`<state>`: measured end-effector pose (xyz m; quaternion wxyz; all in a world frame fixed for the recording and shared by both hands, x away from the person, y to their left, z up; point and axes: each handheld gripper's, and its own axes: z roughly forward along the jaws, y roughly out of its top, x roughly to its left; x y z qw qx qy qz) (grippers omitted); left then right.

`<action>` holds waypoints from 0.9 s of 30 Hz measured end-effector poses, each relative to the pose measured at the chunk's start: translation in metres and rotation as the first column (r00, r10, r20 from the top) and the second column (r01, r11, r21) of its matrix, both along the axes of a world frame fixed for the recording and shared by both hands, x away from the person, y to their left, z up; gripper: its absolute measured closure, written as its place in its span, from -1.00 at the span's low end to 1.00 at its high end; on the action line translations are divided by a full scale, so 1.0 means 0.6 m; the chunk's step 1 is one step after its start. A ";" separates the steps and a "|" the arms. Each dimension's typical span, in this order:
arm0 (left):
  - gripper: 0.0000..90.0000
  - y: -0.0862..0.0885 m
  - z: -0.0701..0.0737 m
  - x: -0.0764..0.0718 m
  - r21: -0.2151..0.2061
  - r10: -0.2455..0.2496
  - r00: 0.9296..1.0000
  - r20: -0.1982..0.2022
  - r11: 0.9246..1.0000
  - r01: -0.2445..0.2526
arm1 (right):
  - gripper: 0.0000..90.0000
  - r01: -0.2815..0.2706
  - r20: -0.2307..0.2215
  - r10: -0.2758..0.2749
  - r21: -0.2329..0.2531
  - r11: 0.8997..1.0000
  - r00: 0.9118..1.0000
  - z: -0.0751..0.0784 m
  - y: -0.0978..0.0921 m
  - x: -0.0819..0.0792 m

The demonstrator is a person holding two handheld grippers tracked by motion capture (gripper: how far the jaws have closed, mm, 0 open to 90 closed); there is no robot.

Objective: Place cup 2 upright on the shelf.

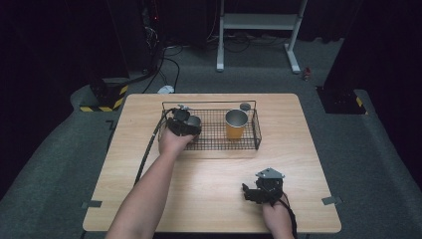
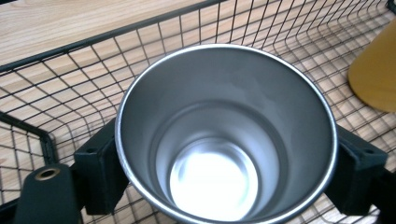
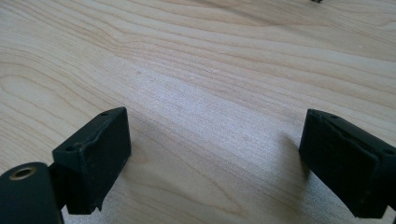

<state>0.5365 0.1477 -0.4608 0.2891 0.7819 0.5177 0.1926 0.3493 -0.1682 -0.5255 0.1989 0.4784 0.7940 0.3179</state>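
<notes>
A steel cup (image 2: 226,135) stands empty and upright in the left end of a black wire basket (image 2: 70,93). My left gripper (image 2: 229,161) is shut on the cup, one jaw pressed to each side just under the rim. From the high view, the left gripper (image 1: 184,122) and steel cup (image 1: 194,121) sit over the basket's (image 1: 209,103) left part. An orange cup (image 1: 236,124) with a steel lining stands upright in the basket's right half; the orange cup (image 2: 376,70) is at the right edge of the left gripper view. My right gripper (image 1: 249,191) (image 3: 215,154) is open over bare table, holding nothing.
The wooden table (image 1: 209,174) carries the basket at its far middle. A small grey round piece (image 1: 245,106) lies by the basket's far rim. Beyond the table are a white frame (image 1: 259,22), cables and yellow-black striped floor markers (image 1: 107,99).
</notes>
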 end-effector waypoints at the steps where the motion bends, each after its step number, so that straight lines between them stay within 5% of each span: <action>1: -0.65 0.001 0.000 -0.001 -0.002 0.000 1.000 -0.004 1.000 0.000 | -0.80 0.000 0.000 0.000 0.000 1.000 1.000 0.000 0.000 0.000; 14: -0.74 0.006 -0.001 0.001 0.008 -0.003 1.000 -0.009 1.000 0.003 | -0.80 0.000 0.000 0.000 0.000 1.000 1.000 0.000 0.000 0.000; 21: -1.00 0.006 0.012 -0.005 -0.018 -0.010 1.000 0.024 1.000 0.010 | -0.80 0.000 0.000 0.000 0.000 1.000 1.000 0.000 0.000 0.000; 27: -1.00 0.008 0.023 -0.016 -0.025 -0.016 0.998 0.056 1.000 0.017 | -0.80 0.000 0.000 0.000 0.000 1.000 1.000 0.000 0.000 0.000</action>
